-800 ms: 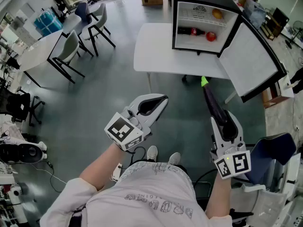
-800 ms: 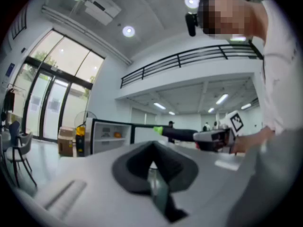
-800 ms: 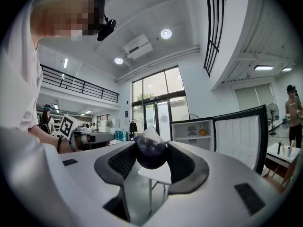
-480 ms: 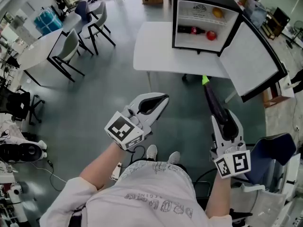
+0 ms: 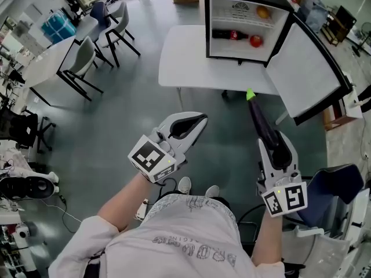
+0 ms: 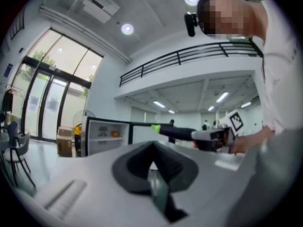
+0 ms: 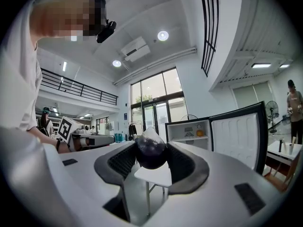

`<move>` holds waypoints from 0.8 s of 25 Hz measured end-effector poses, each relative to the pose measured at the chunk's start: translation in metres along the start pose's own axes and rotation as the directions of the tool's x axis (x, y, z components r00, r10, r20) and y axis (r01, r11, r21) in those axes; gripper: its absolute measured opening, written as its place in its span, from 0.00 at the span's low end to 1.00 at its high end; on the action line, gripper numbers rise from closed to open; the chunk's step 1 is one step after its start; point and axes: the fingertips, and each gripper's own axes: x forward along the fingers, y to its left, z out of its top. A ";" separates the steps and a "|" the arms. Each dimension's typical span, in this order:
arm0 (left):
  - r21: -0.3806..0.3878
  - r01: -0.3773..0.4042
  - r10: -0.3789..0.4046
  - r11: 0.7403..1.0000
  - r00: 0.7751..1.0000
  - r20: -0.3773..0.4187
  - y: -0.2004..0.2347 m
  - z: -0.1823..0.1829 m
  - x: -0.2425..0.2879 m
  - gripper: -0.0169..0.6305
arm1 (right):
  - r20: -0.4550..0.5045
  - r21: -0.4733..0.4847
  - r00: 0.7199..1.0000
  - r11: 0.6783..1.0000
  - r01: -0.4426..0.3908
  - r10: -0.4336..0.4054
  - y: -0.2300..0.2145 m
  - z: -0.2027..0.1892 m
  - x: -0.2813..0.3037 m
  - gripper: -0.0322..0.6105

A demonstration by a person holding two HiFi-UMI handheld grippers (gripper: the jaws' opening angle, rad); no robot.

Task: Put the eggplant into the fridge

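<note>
I have the right gripper (image 5: 273,144) with its jaws clamped on the eggplant (image 5: 259,120) at its thick dark end, the green stem tip pointing ahead toward the fridge (image 5: 232,21). The eggplant hangs over the floor, just short of the tabletop's (image 5: 185,62) near edge, toward its right corner. The fridge stands at the tabletop's far right, its door (image 5: 304,68) swung wide past the right edge. A bottle (image 5: 227,35), a red fruit (image 5: 255,40) and an orange (image 5: 262,12) sit on its shelves. My left gripper (image 5: 197,120) has its jaws together with nothing in them.

The person wears a white T-shirt (image 5: 191,239) with grey lettering and white sneakers (image 5: 185,185); the left gripper (image 5: 200,120) and right gripper (image 5: 277,145) are pale grey.
</note>
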 end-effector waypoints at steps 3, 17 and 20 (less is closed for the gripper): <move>0.000 -0.004 0.004 1.000 1.000 -0.010 -0.004 -0.005 0.021 0.03 | -0.004 0.008 1.000 1.000 -0.006 0.006 -0.019 -0.004 -0.003 0.37; -0.008 -0.040 0.040 0.999 0.999 -0.022 -0.011 -0.018 0.088 0.03 | -0.018 0.032 0.999 0.999 -0.037 0.037 -0.087 -0.014 0.001 0.37; -0.010 -0.044 0.044 0.999 0.999 -0.023 -0.001 -0.021 0.094 0.03 | -0.021 0.032 0.999 0.999 -0.043 0.044 -0.091 -0.016 0.014 0.37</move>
